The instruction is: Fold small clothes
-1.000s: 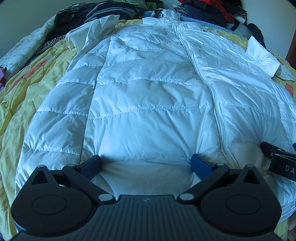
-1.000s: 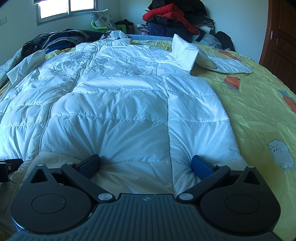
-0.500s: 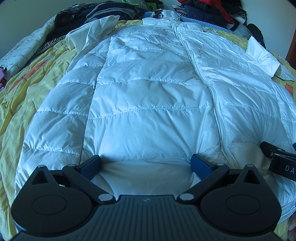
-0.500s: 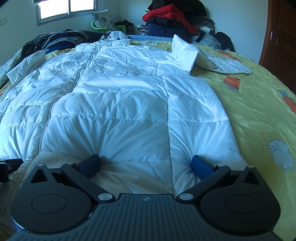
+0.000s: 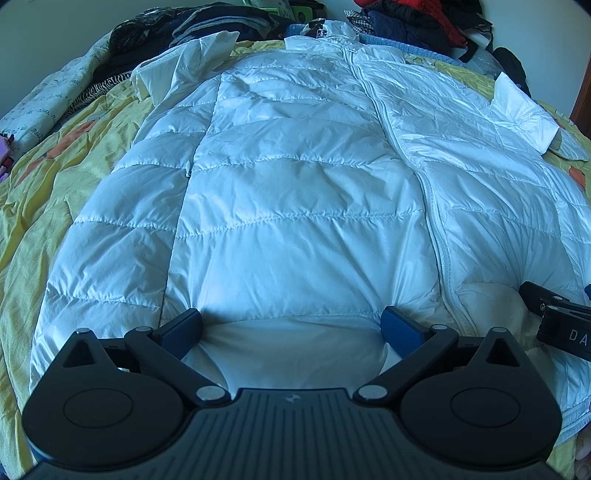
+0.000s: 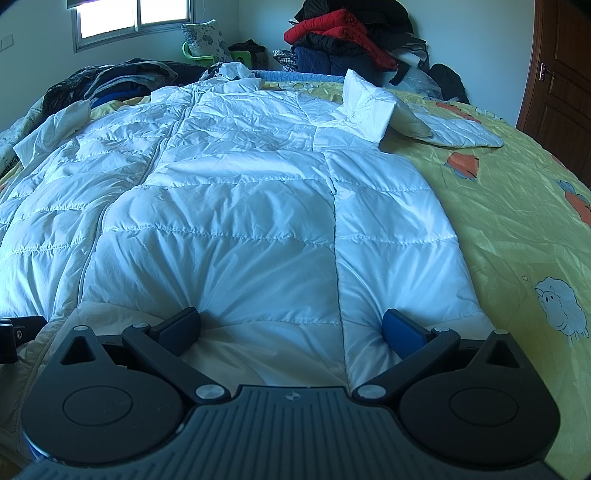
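A white quilted puffer jacket [image 5: 295,206] lies front up and zipped on the bed, collar at the far end, hem nearest me. Its sleeves are folded in near the shoulders [image 6: 365,107]. My left gripper [image 5: 291,325] is open, its blue pads wide apart on the hem left of the zip. My right gripper [image 6: 291,325] is open too, straddling the hem of the same jacket [image 6: 229,221] on the right half. Each gripper shows at the edge of the other's view: the right one [image 5: 554,321], the left one [image 6: 14,332].
The jacket rests on a yellow bedsheet [image 6: 517,221] with cartoon prints. Piles of dark and red clothes [image 6: 340,40] stand beyond the bed's far end, more dark clothes [image 5: 192,29] at the far left. A wooden door [image 6: 561,70] is at the right.
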Action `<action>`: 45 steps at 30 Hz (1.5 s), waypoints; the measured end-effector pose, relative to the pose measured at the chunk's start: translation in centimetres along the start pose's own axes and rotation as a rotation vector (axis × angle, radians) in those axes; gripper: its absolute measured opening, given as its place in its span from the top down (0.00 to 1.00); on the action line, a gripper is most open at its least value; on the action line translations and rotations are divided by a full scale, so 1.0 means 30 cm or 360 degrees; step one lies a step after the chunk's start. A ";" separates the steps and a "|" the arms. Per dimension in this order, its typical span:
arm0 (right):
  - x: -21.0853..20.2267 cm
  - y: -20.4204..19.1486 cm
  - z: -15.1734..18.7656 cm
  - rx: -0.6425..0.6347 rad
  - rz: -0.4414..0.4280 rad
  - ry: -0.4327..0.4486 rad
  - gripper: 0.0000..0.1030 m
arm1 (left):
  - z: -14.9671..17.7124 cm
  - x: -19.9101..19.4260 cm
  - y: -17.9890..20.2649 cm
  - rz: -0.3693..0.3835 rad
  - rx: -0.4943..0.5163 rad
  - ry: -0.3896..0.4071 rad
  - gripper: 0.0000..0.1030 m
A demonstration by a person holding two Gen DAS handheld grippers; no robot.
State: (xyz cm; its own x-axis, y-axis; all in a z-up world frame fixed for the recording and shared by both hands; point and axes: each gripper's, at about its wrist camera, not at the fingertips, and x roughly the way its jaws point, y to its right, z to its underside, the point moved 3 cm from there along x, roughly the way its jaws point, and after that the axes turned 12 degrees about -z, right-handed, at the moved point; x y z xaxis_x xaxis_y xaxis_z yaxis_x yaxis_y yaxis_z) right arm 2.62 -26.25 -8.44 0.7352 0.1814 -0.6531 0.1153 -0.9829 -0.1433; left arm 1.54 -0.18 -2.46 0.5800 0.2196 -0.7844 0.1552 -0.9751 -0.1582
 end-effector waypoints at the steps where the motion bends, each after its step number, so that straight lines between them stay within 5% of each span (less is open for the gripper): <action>1: 0.000 0.000 0.000 0.0000 0.0000 0.0000 0.00 | 0.000 0.000 0.000 0.0000 0.0000 0.0000 0.00; 19: 0.003 0.001 0.004 -0.0001 -0.0006 -0.0013 0.00 | 0.002 0.000 0.000 -0.0001 0.0001 0.0009 0.00; 26: -0.052 0.026 -0.071 -0.0001 -0.0127 -0.0055 0.00 | -0.016 -0.055 -0.035 0.0020 0.0050 0.0046 0.00; 30: -0.162 0.041 -0.207 -0.0151 -0.0273 0.0252 0.00 | -0.100 -0.077 -0.062 0.0016 0.0036 0.0172 0.00; 34: -0.134 0.068 -0.353 -0.0229 -0.0420 0.0383 0.00 | -0.244 -0.010 -0.075 -0.0012 -0.0031 0.0252 0.00; 39: 0.037 0.123 -0.668 -0.0114 -0.0784 0.0416 0.00 | -0.416 0.139 -0.087 -0.0027 -0.0131 0.0333 0.00; 45: 0.426 0.203 -1.076 0.0170 -0.0971 0.0271 0.00 | -0.448 0.334 -0.084 -0.0056 -0.0178 0.0281 0.00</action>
State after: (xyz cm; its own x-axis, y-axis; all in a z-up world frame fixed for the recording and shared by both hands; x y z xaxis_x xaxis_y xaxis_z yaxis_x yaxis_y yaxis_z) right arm 34.29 -30.89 6.34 0.6552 0.6913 -0.3047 0.4856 -0.6943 -0.5312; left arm 17.70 4.87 -1.86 0.7023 0.2647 -0.6608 0.2598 -0.9596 -0.1082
